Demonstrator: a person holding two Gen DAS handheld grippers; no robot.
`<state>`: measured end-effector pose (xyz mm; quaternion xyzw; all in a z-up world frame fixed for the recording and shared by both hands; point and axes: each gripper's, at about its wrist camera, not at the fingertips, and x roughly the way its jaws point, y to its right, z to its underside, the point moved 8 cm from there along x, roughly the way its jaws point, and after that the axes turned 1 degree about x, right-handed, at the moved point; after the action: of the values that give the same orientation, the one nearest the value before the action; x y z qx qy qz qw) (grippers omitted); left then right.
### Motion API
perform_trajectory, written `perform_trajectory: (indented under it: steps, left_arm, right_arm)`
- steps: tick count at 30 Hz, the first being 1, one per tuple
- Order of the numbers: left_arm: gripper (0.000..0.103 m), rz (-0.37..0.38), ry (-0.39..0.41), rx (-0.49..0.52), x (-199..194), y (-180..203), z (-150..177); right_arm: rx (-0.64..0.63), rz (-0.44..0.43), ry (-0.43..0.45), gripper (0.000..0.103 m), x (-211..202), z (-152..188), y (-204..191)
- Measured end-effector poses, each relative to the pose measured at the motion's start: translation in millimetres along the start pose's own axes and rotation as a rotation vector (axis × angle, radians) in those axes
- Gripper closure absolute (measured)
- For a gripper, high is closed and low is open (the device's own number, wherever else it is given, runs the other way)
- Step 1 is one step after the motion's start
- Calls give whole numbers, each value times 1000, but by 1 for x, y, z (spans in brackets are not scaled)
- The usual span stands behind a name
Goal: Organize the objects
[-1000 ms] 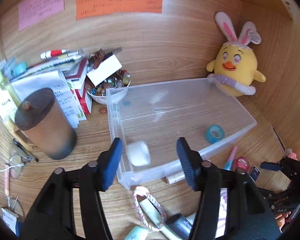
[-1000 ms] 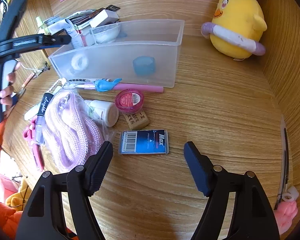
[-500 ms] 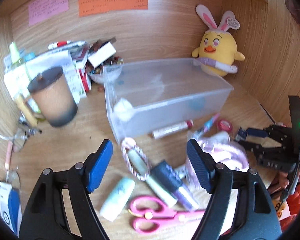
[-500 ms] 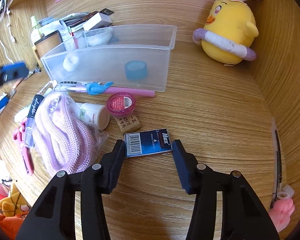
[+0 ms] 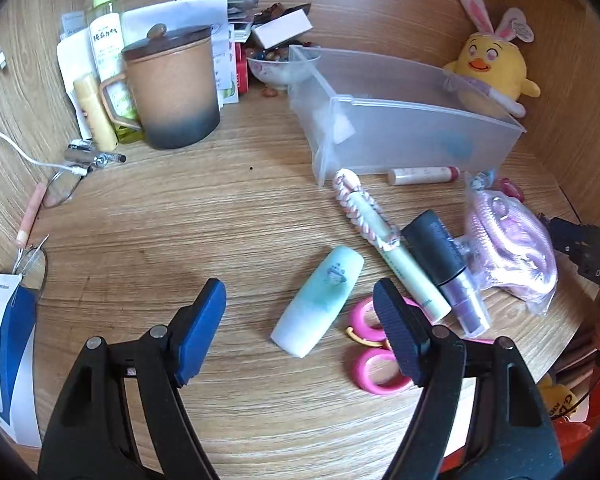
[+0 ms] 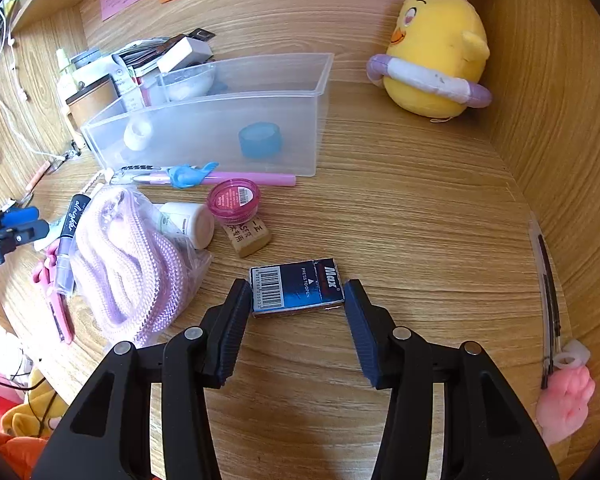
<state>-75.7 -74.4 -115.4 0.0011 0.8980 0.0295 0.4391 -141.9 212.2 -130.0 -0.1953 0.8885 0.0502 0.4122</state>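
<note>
The clear bin (image 6: 220,128) sits mid-desk w/ 2 things inside: a white tape roll (image 6: 138,134) at its left end and a blue tape roll (image 6: 260,140) toward its right. Right gripper (image 6: 296,292) is in front of the bin, jaws drawn in on both short ends of a dark blue box (image 6: 298,290); pads look to be touching or nearly so, box flat on the desk (image 6: 400,220). Between that box and the bin: a small tan block (image 6: 248,236), a pink round tub (image 6: 233,200), a white bottle (image 6: 188,222) on its side, and a pink pen (image 6: 220,178) lying right along the bin's front wall. Left of those, a bag of pink rope (image 6: 128,256). A yellow chick plush (image 6: 434,60) stands to the right of the bin. Left gripper (image 5: 300,304) hangs over the desk in front of the bin's left end, jaws wide apart, nothing between the pads; a pale green tube (image 5: 320,300) lies on the desk below the gap. Just right of the tube: pink scissors (image 5: 374,354), partly behind the right finger, a pale green pen (image 5: 404,264) w/ a braided loop, and a black-capped marker (image 5: 440,256). A lip balm stick (image 5: 422,175) lies against the bin's front wall. Left of the bin: a brown lidded mug (image 5: 172,88), w/ a spray bottle (image 5: 106,28) behind it.
</note>
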Motion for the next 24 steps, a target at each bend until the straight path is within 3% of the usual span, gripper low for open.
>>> perform_trajectory:
  steps: [4, 10, 12, 13, 18, 24]
  left_arm:
    - [41, 30, -24, -24, 12, -6, 3]
    - [59, -7, 8, -7, 12, -10, 0]
    - [75, -30, 20, 8, 11, -10, 1]
    - [78, -41, 23, 17, 11, -11, 2]
    - [78, -35, 43, 5, 5, -14, 2]
    - [78, -14, 130, -6, -19, -11, -22]
  right_arm:
    - [14, 6, 11, 58, -4, -3, 4]
    - [20, 14, 27, 58, -9, -11, 6]
    - [24, 13, 34, 58, -10, -14, 6]
    - [26, 13, 38, 58, -11, -15, 5]
    - [29, 7, 61, 58, -15, -22, 0]
    - [28, -1, 116, 58, -27, -39, -5]
